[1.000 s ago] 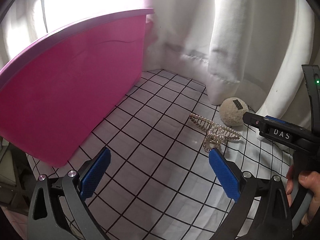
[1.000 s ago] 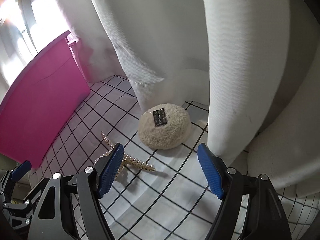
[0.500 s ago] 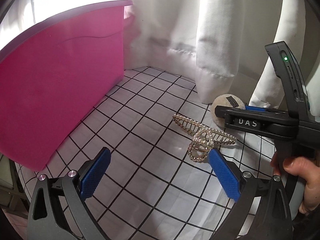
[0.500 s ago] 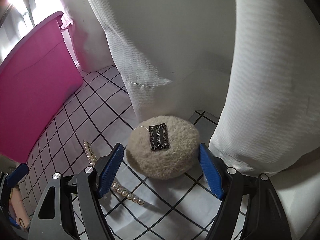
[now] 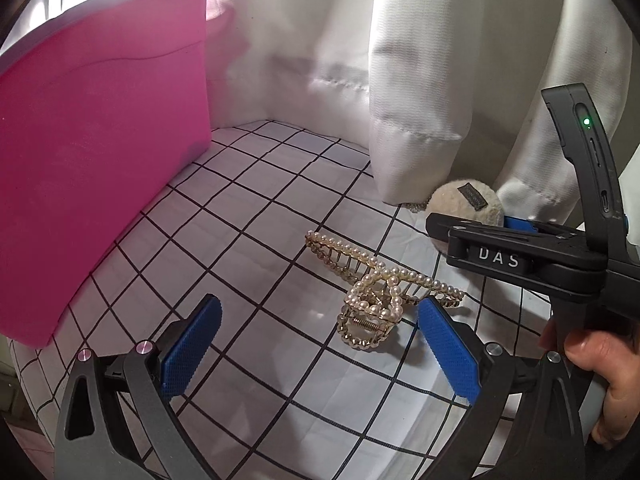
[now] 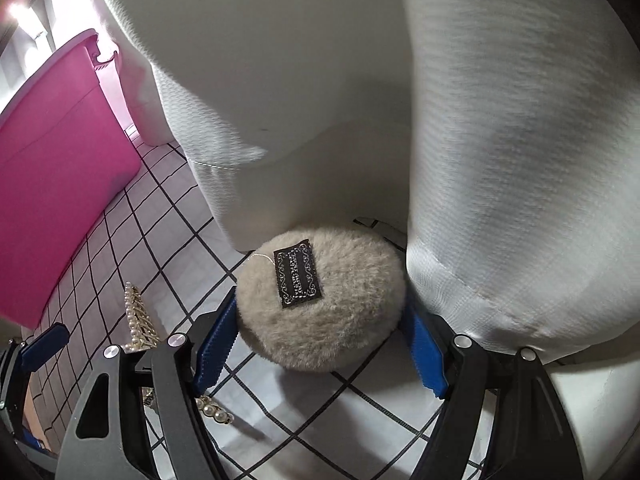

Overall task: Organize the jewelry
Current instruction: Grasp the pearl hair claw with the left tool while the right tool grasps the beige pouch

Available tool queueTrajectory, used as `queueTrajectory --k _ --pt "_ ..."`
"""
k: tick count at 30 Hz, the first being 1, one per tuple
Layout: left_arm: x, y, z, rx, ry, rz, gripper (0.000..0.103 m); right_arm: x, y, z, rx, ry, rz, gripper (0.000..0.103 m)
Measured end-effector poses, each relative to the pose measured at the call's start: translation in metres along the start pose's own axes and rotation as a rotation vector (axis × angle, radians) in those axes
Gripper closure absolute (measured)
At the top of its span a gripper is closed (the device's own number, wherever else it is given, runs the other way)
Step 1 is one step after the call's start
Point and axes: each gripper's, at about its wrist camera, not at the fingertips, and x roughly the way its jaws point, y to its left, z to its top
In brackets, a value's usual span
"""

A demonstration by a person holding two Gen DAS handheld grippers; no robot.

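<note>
A pearl and gold hair claw clip [image 5: 376,284] lies on the grid-patterned cloth; it also shows in the right wrist view [image 6: 138,320]. My left gripper [image 5: 320,344] is open, with the clip just ahead, near its right finger. A round beige fluffy pouch [image 6: 320,300] with a black label lies against the white curtain. My right gripper [image 6: 320,344] is open with its blue pads on either side of the pouch; I cannot tell if they touch it. The right gripper also shows in the left wrist view [image 5: 516,256], with the pouch [image 5: 464,204] beyond it.
A large pink plastic bin [image 5: 96,144] stands at the left on the cloth, also in the right wrist view [image 6: 56,184]. White curtain folds [image 6: 500,160] hang down to the cloth right behind the pouch. The white cloth with black grid [image 5: 256,208] covers the surface.
My right gripper has moved forward until its pads flank the fluffy pouch. My left gripper has moved closer to the pearl clip.
</note>
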Motion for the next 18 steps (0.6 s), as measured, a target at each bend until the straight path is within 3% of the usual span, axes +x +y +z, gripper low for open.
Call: queueTrajectory --k 14,18 --pt "0.039 -0.009 -0.002 0.036 0.058 0.029 0.007 -0.007 -0.009 -0.007 -0.003 -0.034 -0.009 0.030" --pt "0.043 -0.011 0.000 0.050 0.046 0.035 0.017 -0.006 -0.006 -0.007 -0.008 -0.040 -0.021 0.031"
